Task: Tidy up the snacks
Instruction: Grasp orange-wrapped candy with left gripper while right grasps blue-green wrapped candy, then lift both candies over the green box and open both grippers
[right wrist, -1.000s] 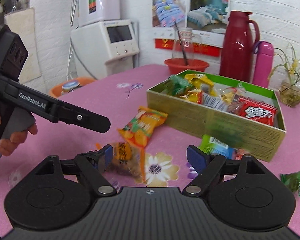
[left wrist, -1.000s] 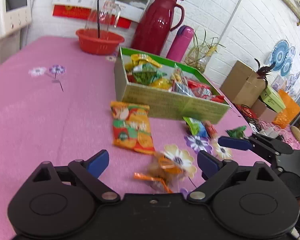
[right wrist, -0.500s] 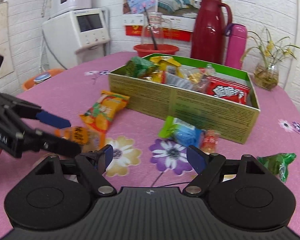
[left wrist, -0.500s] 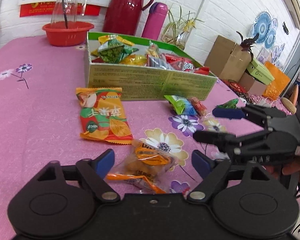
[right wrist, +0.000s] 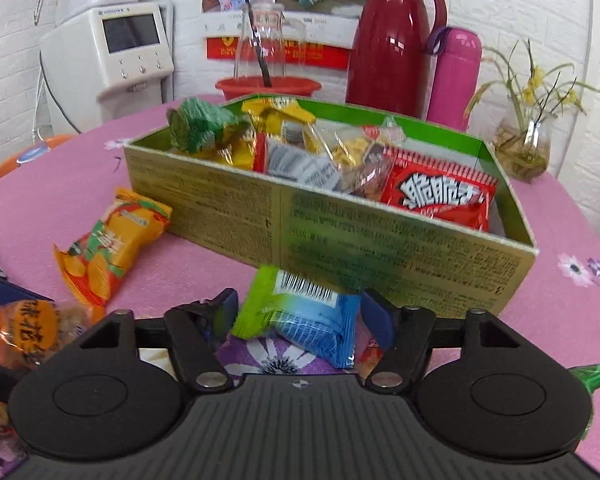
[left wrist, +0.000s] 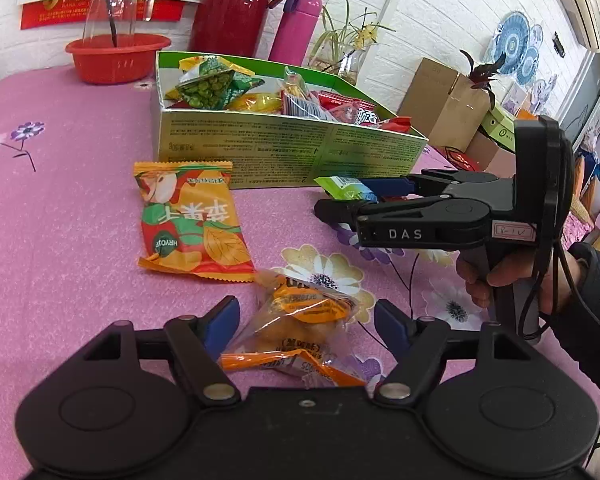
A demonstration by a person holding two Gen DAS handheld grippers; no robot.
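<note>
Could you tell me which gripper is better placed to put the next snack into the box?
Right. The right gripper brackets the green-and-blue packet lying beside the box; the left gripper, around the orange pouch, sits farther away.

Readable print on the snack packets and the tool

We read "HRVOJP", or something close since it lies upside down to us, in the green badge of the orange snack packet (left wrist: 188,220), beside large Chinese characters. On the right gripper (left wrist: 340,200) we read "DAS" in white, with a handwritten label (left wrist: 514,232) behind it. The green-and-blue packet (right wrist: 300,312) carries a barcode, and the red packet (right wrist: 440,196) bold white Chinese characters.
</note>
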